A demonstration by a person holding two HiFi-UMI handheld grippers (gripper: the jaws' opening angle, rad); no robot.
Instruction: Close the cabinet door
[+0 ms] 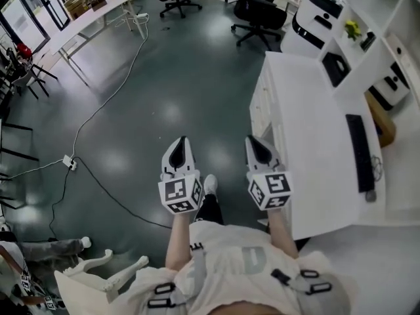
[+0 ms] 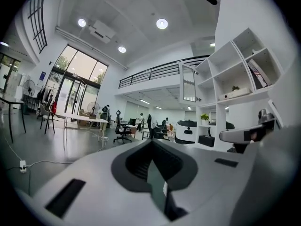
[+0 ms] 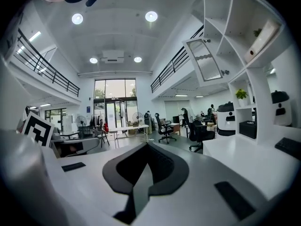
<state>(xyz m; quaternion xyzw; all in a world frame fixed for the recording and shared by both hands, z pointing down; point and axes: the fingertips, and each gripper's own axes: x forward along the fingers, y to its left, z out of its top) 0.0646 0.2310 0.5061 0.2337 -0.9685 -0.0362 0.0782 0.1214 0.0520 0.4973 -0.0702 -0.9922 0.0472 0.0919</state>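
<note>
You're holding left gripper and right gripper pinched together, both empty. Approach step, by look of it. Cabinet door hanging ajar high on shelf unit, well apart. Next move is calling for reaching up — pushing door home.

The person wears a pale short-sleeved T-shirt crossed by grey straps with black buckles, dark trousers and a white shoe. The white left gripper and right gripper have black-lined fingers, and each bears a cube with black square markers.
</note>
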